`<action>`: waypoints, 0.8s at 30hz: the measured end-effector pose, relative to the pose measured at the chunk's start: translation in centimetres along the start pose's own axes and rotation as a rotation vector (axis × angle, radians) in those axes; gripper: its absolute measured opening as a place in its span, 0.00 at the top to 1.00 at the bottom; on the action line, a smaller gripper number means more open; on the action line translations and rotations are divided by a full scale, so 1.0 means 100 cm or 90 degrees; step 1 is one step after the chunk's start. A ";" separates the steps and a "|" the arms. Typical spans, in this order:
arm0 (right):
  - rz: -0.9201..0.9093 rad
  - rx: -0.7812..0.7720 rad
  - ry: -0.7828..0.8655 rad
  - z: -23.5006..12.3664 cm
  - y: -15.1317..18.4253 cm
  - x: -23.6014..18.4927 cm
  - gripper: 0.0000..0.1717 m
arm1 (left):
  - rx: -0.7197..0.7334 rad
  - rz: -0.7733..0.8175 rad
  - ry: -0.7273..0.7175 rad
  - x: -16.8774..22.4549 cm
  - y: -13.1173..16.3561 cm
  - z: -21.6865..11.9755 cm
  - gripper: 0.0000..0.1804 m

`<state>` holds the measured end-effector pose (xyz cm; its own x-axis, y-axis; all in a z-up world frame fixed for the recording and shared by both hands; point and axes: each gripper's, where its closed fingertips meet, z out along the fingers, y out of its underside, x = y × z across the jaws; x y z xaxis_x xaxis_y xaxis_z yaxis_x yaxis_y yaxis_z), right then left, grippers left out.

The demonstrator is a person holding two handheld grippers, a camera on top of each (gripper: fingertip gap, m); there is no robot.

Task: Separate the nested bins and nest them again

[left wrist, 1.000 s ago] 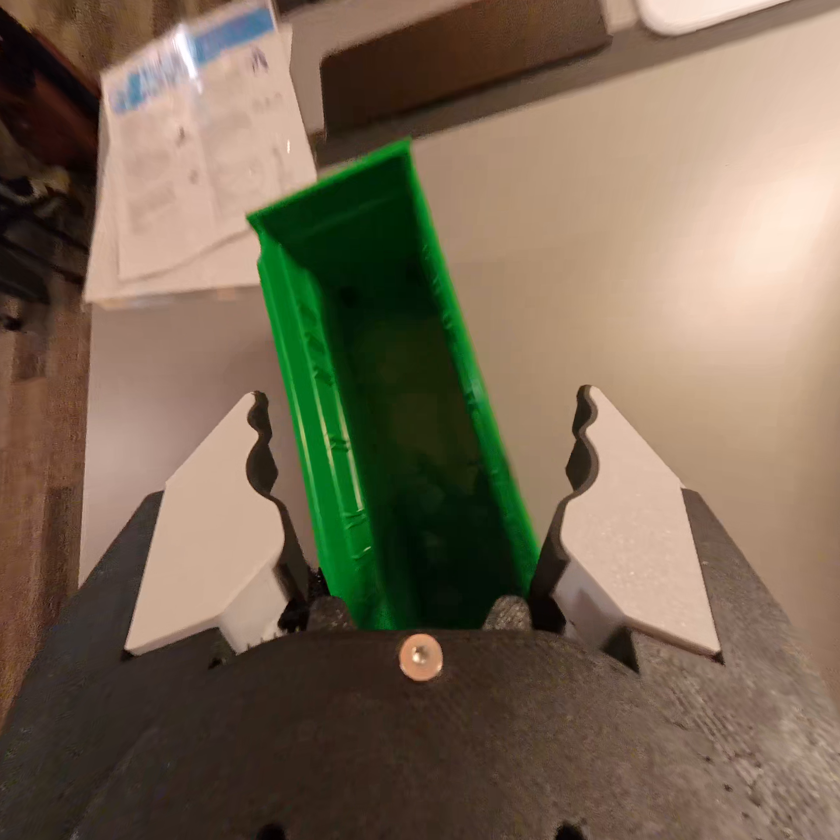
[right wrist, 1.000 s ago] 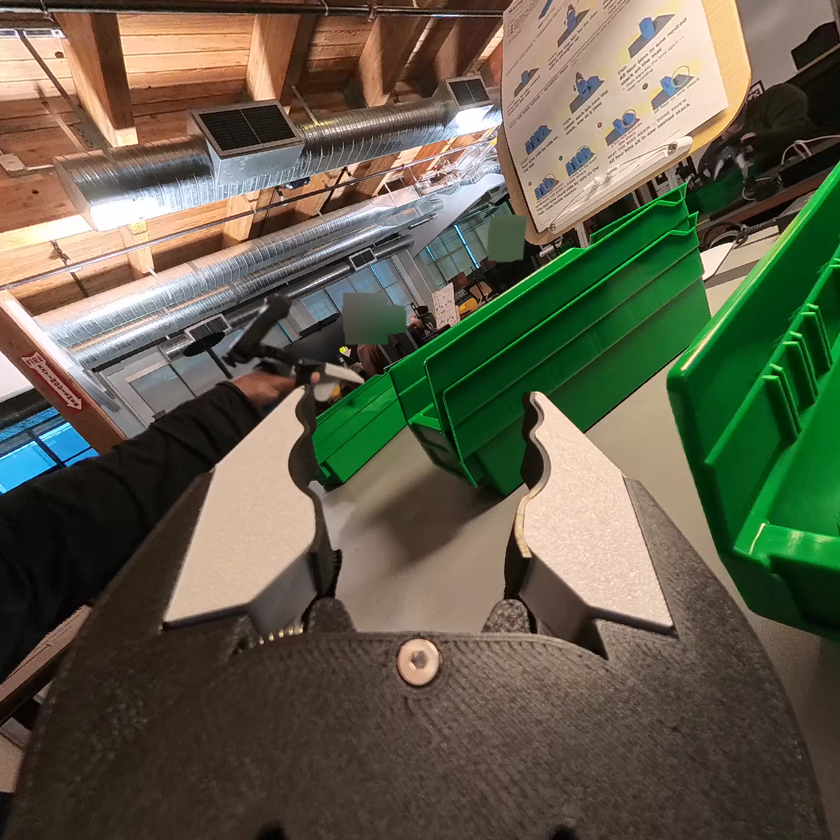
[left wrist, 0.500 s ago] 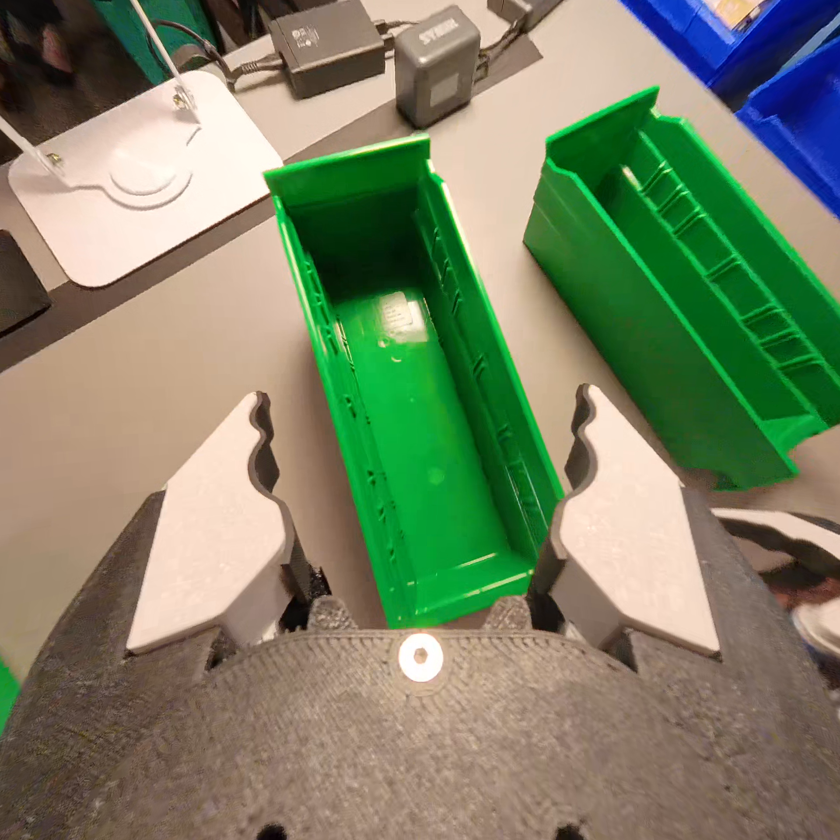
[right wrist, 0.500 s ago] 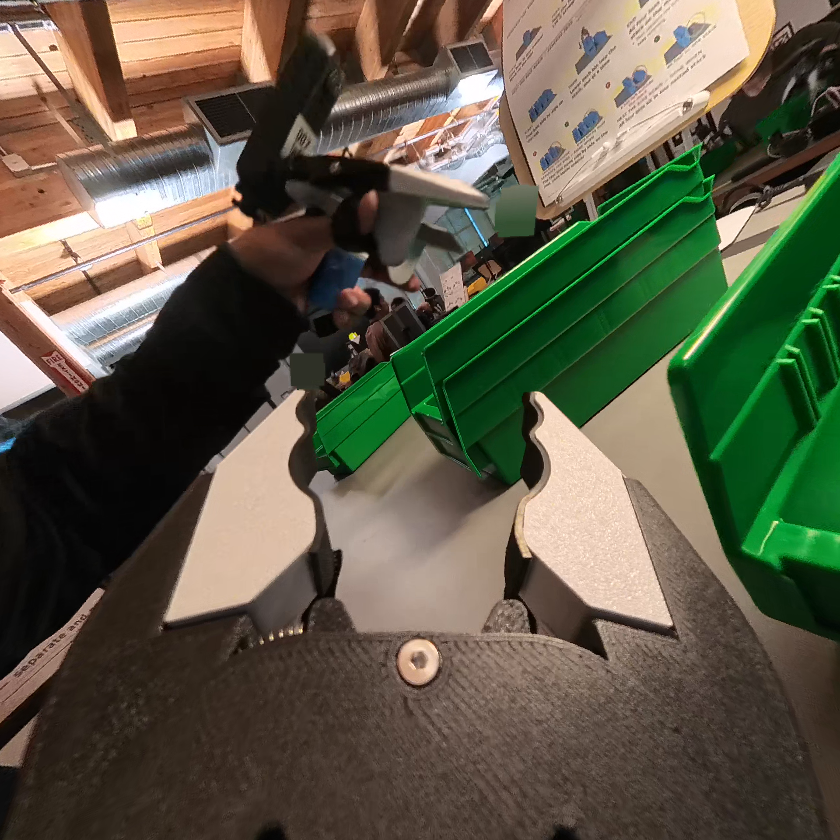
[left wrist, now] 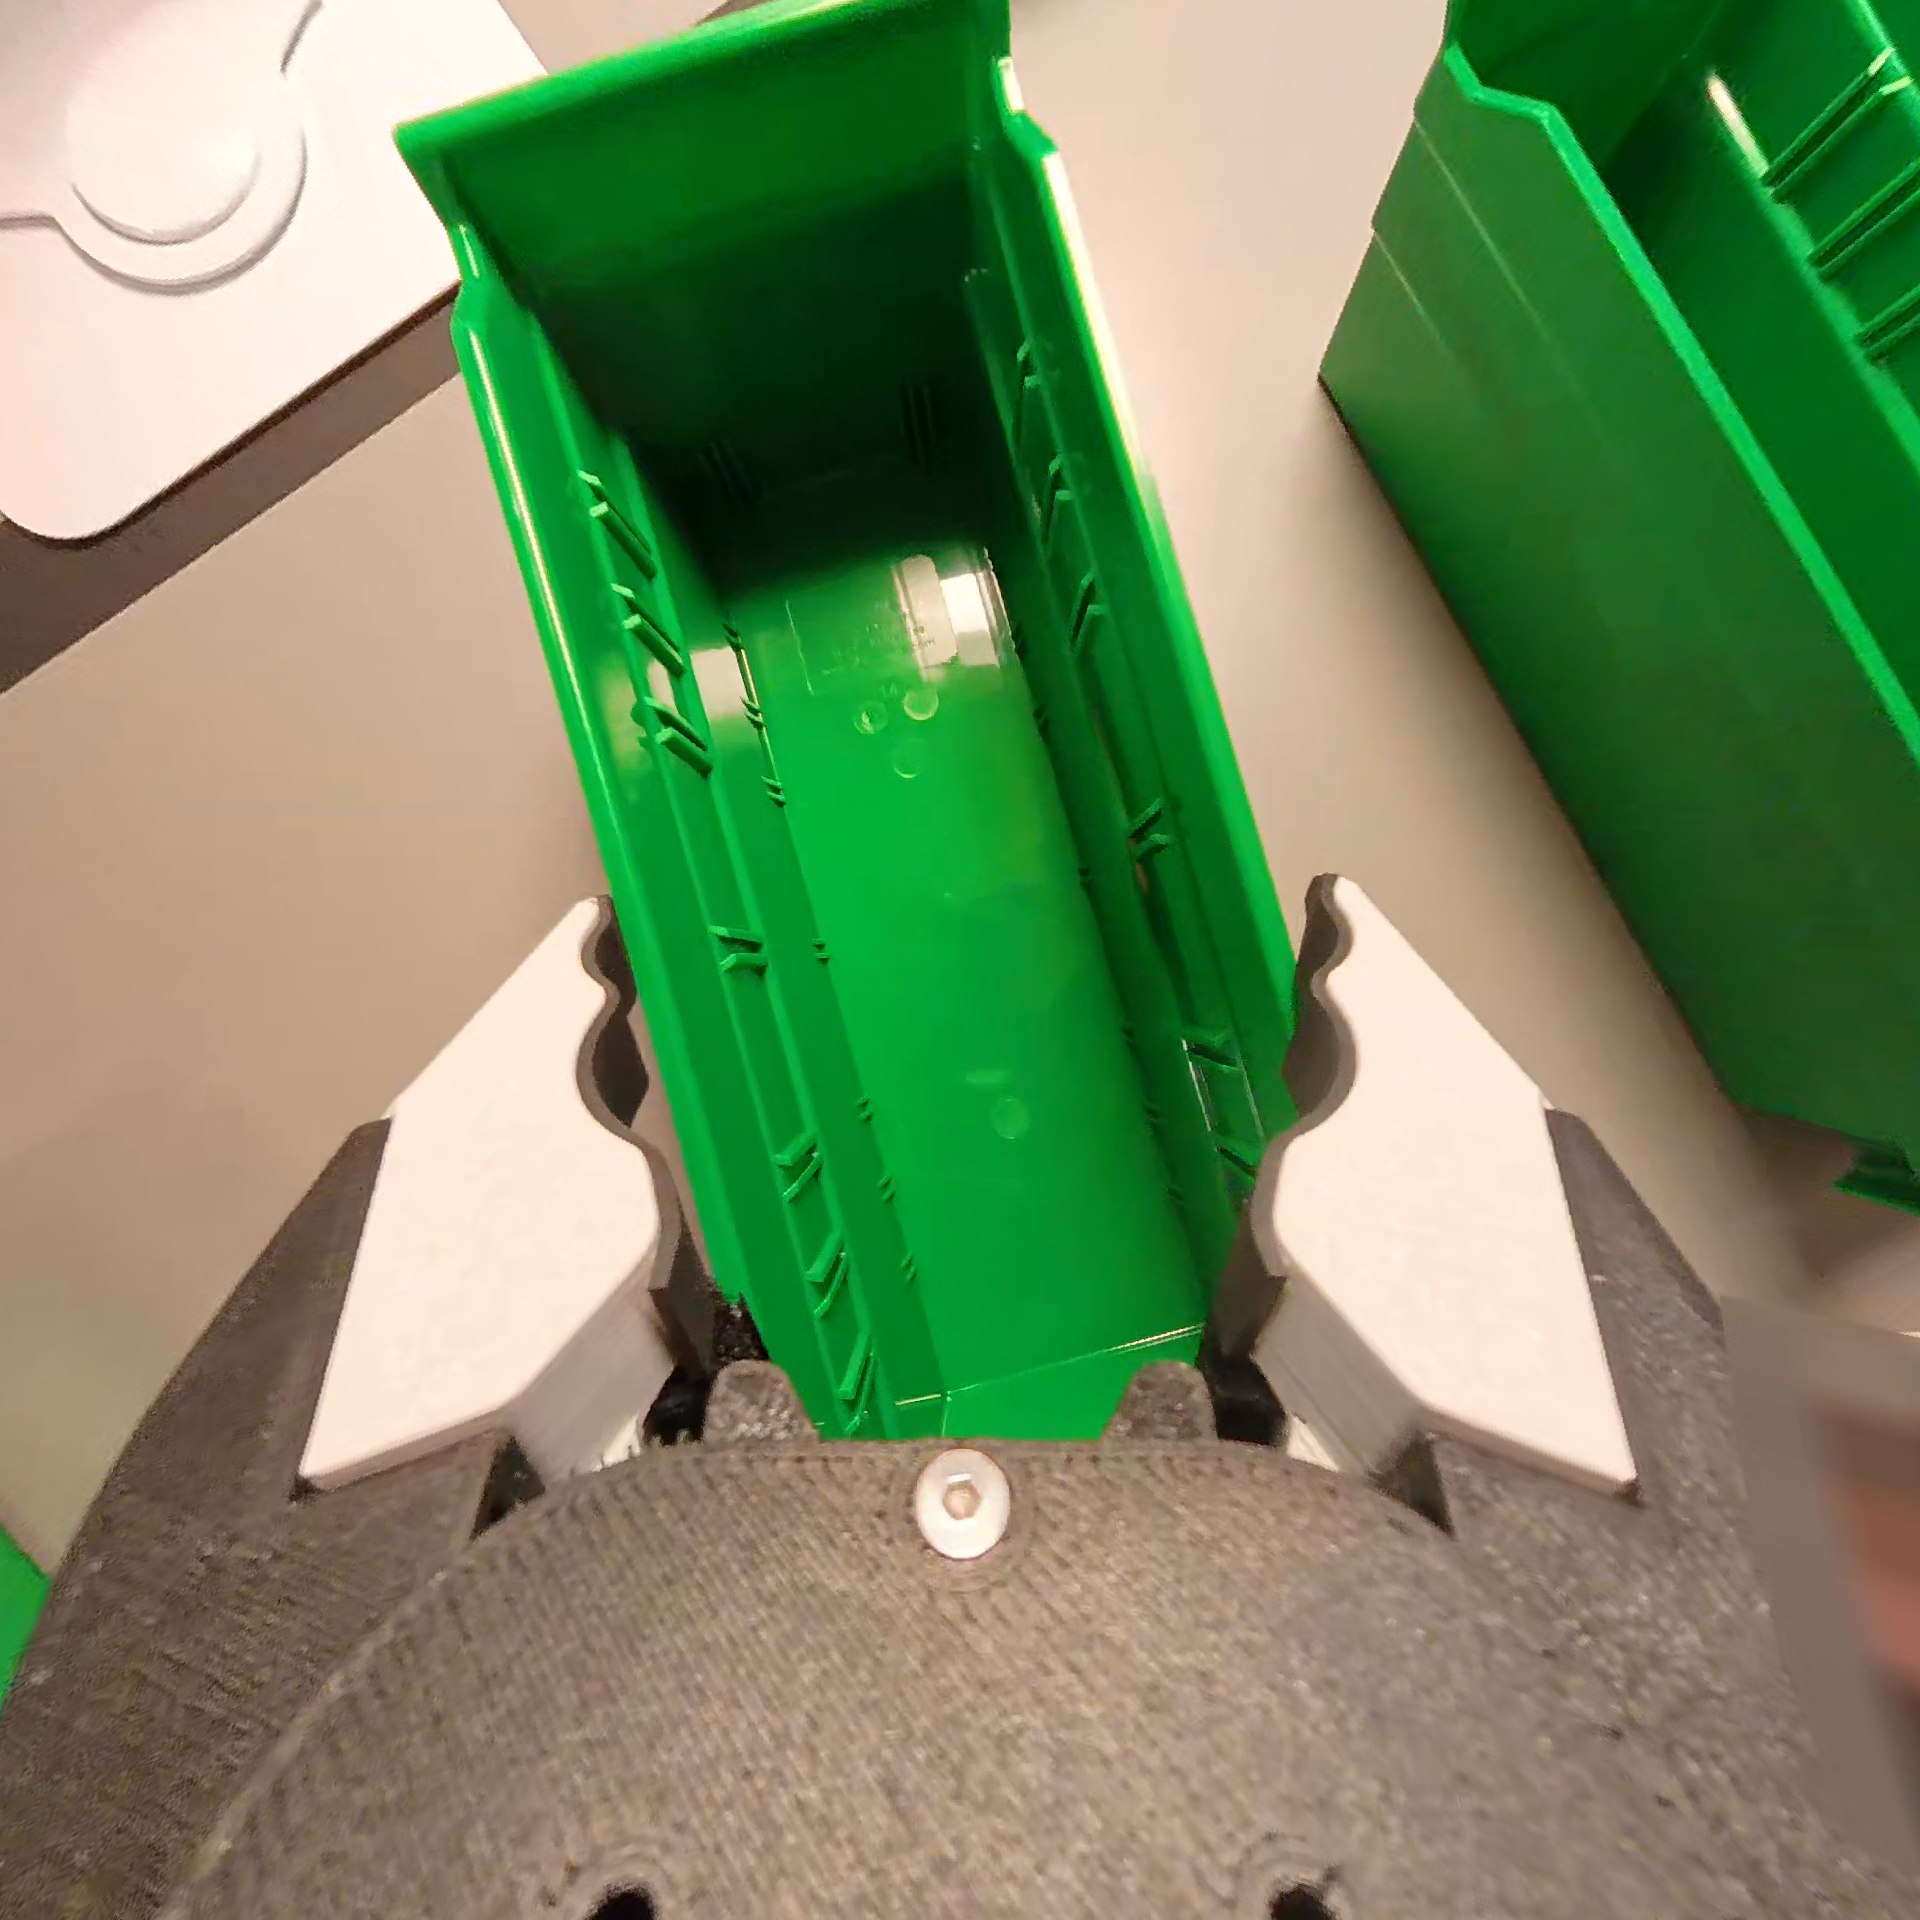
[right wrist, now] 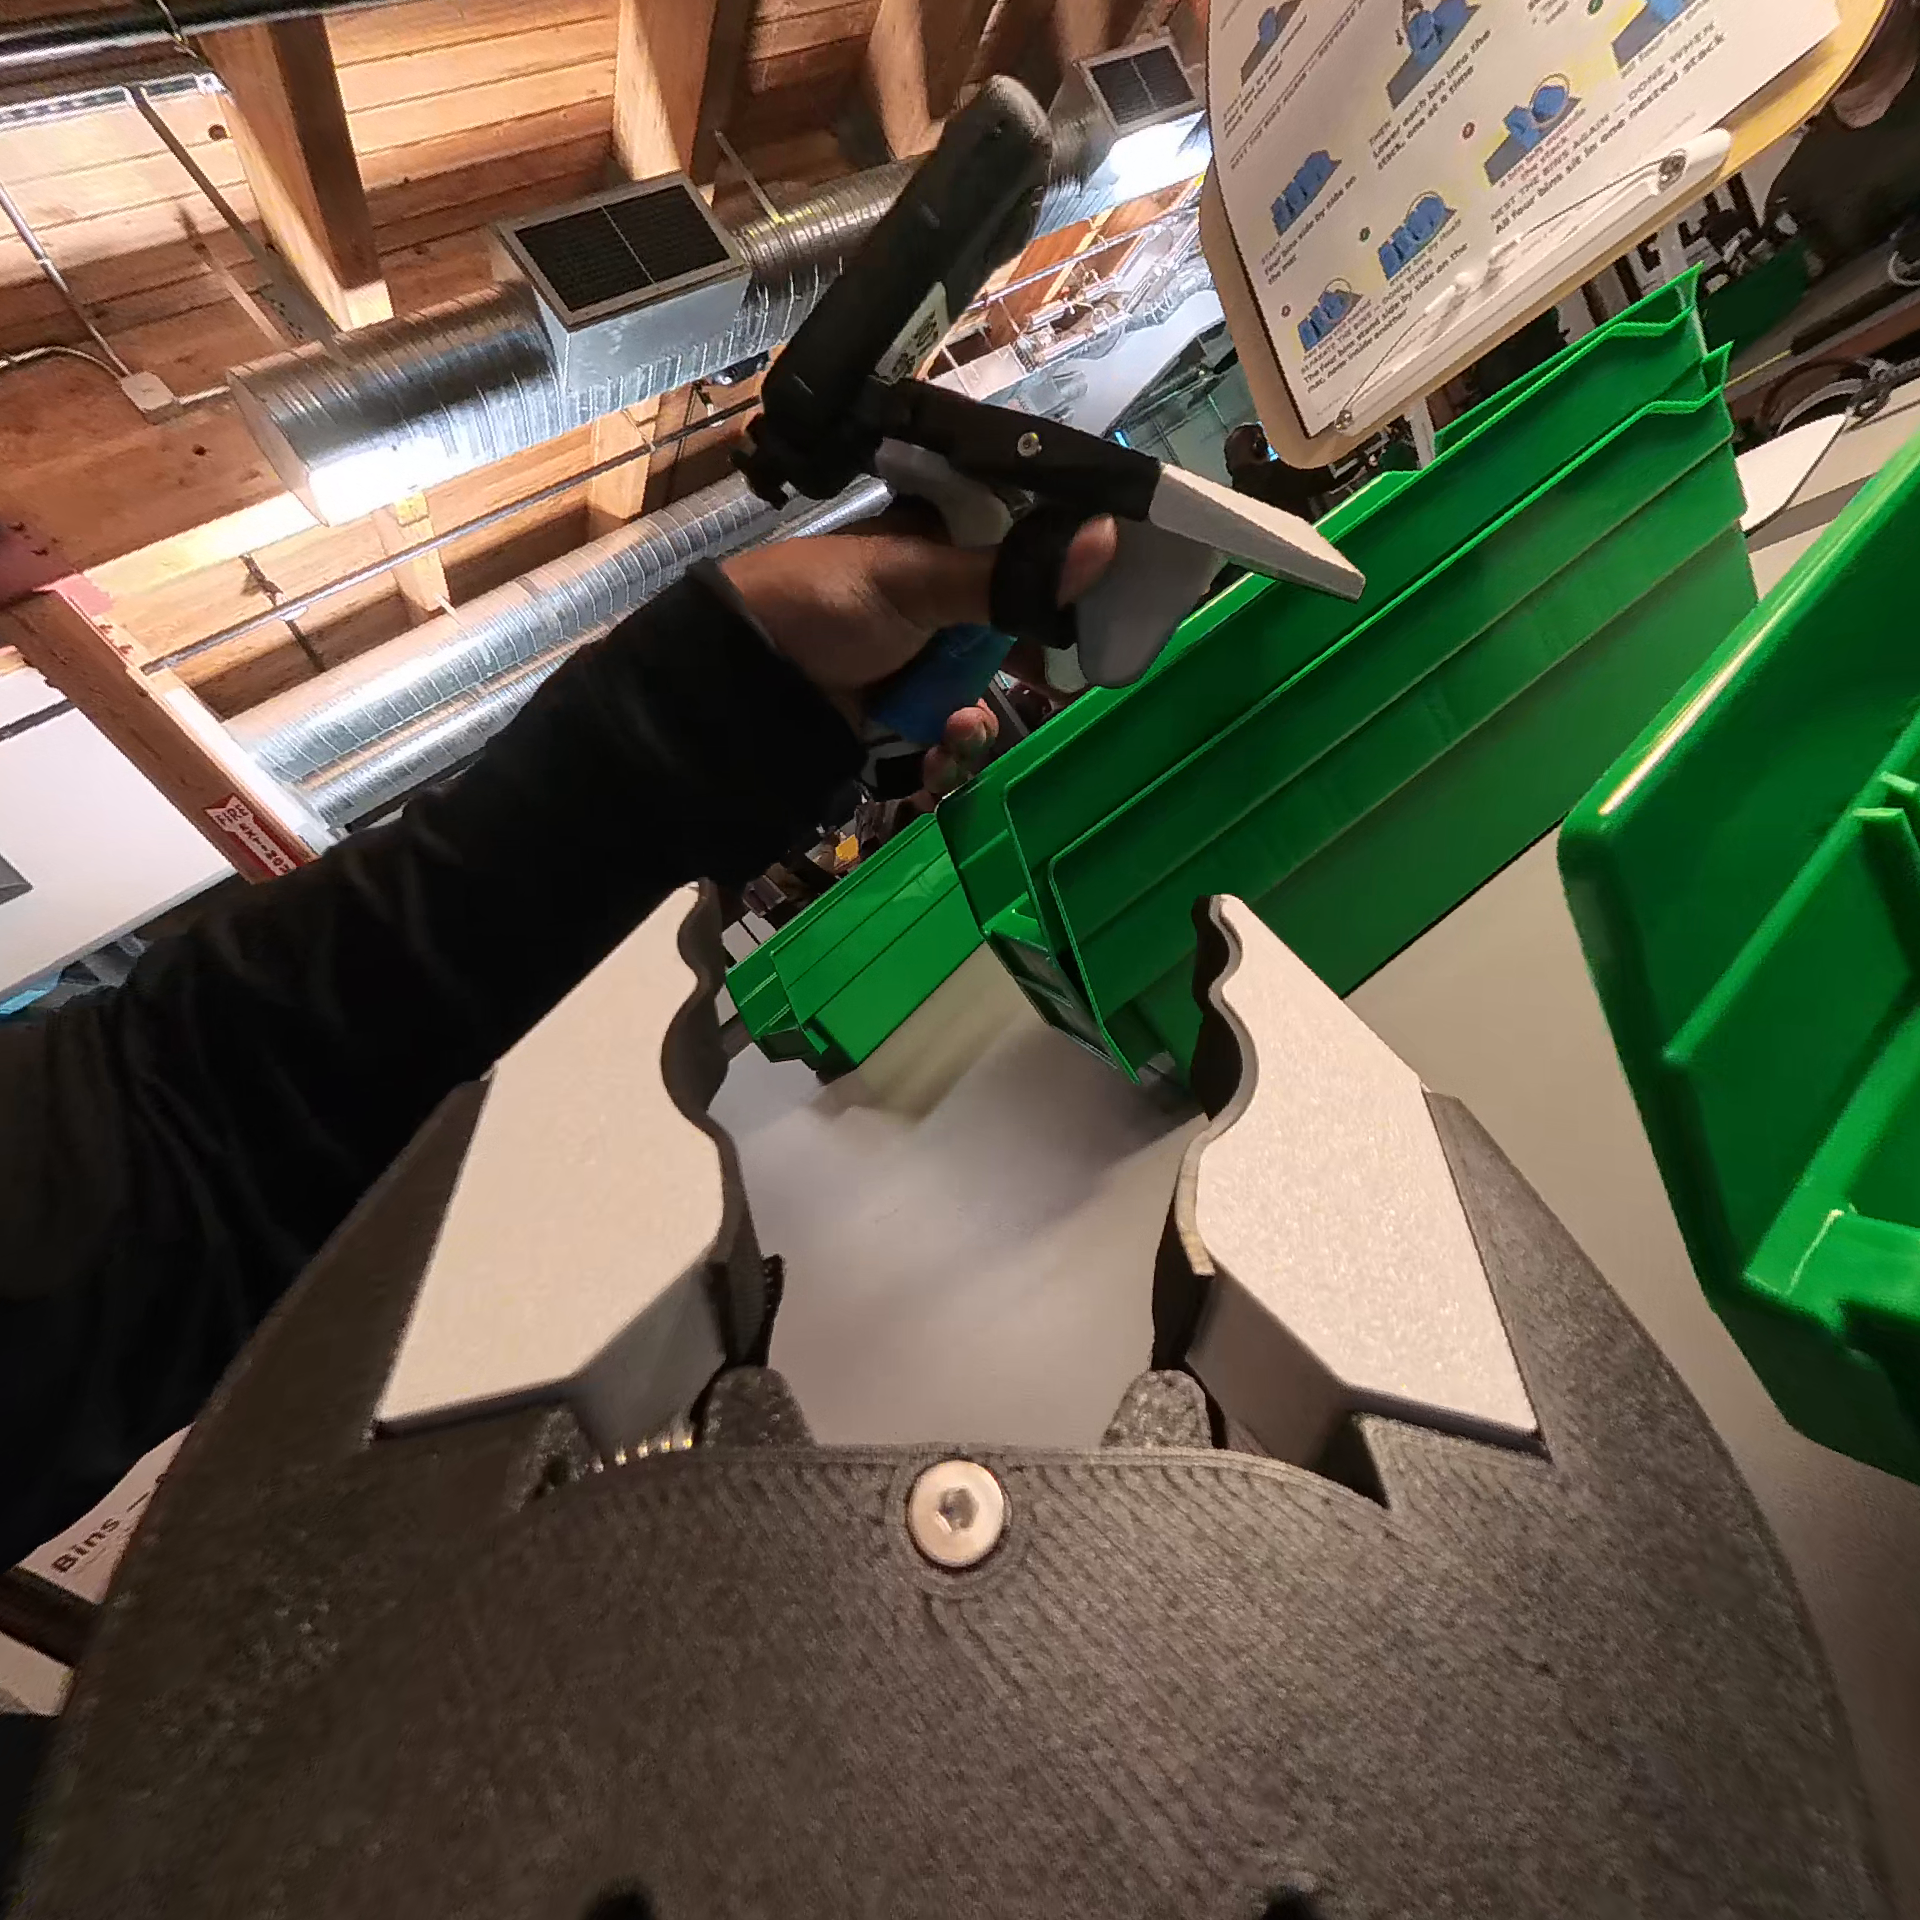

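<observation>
Nested green bins lie lengthwise on the grey table. My left gripper is wide open and straddles their near end. Its pads stand right beside the side walls, and I see no press on them. The right wrist view shows that gripper in a hand over the same nested bins. A single green bin stands apart on the right and shows close up in the right wrist view. My right gripper is open and empty, low over the bare table.
A third green bin lies beyond the stack on the left. A white base plate sits at the far left of the table. An instruction board stands behind the bins. A dark-sleeved arm crosses the right wrist view.
My left gripper swung away from a bin near some papers, came over the nested bins and dropped around their near end, its jaws narrowing slightly. My right gripper barely moved.
</observation>
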<state>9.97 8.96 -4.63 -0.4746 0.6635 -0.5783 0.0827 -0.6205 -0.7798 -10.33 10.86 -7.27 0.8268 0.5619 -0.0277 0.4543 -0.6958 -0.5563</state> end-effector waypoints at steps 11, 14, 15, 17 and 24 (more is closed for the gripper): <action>0.000 0.002 0.000 0.000 -0.001 0.000 0.47 | -0.002 0.032 -0.034 -0.001 -0.002 0.004 0.34; 0.001 0.003 -0.001 -0.001 -0.001 0.000 0.47 | 0.001 0.032 -0.036 -0.001 -0.003 0.003 0.37; 0.002 0.003 -0.002 -0.001 -0.001 0.000 0.47 | 0.002 0.031 -0.036 -0.001 -0.003 0.002 0.38; 0.003 0.004 -0.003 -0.001 -0.001 0.000 0.47 | 0.007 0.027 -0.035 0.000 -0.004 0.001 0.39; 0.006 0.004 -0.006 -0.001 -0.001 -0.001 0.47 | 0.028 0.025 -0.029 0.003 -0.014 -0.009 0.40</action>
<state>10.10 9.04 -4.54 -0.4817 0.6541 -0.5832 0.0812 -0.6293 -0.7729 -10.43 11.59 -5.74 0.8272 0.5552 -0.0866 0.4068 -0.6980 -0.5894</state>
